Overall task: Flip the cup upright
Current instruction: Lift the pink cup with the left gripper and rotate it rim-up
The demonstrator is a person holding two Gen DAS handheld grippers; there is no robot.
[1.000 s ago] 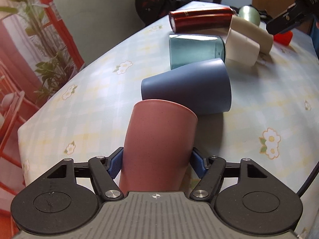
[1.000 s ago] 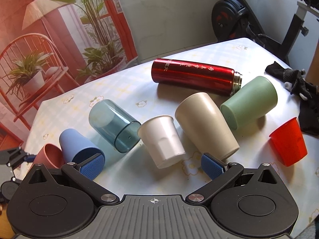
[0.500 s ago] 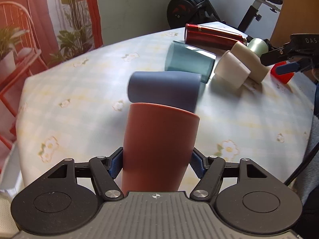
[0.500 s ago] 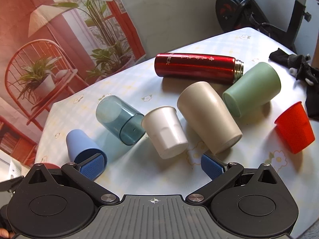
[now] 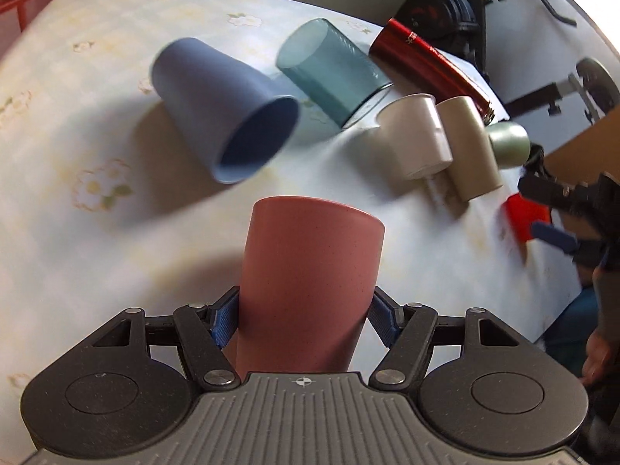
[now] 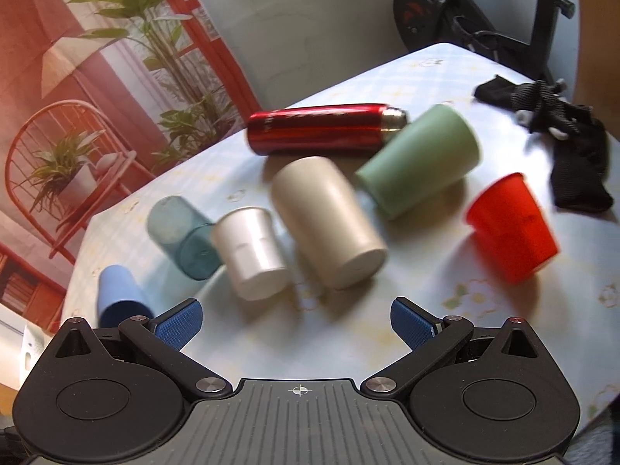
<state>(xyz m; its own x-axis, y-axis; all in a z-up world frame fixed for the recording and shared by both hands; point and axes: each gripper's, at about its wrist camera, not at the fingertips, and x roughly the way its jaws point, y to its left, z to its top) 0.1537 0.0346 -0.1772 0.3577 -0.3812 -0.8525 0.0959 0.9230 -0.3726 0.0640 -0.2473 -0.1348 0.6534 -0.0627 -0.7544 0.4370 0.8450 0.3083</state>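
Two hand-held grippers are at work over a desk (image 6: 426,286) covered with a pale flowered cloth. Left hand-held gripper (image 5: 303,319) has its blue pads clamped on both sides of the pink cup (image 5: 310,279), which is held above the cloth; whether its far end is the base or the mouth cannot be told. Right hand-held gripper (image 6: 297,319) hangs with its jaws wide apart and nothing between them. Ahead of it, several cups lie on their sides: a blue cup (image 6: 116,294) at 10 o'clock, then a teal glass tumbler (image 6: 182,238), a white cup (image 6: 252,257), a beige cup (image 6: 329,228) at 12 o'clock and a green cup (image 6: 420,161) at 1 o'clock. A red thermos flask (image 6: 321,131) lies behind them, touching the green cup. A red plastic cup (image 6: 511,226) lies at 2 o'clock, and a black cloth (image 6: 573,162) lies beyond it.
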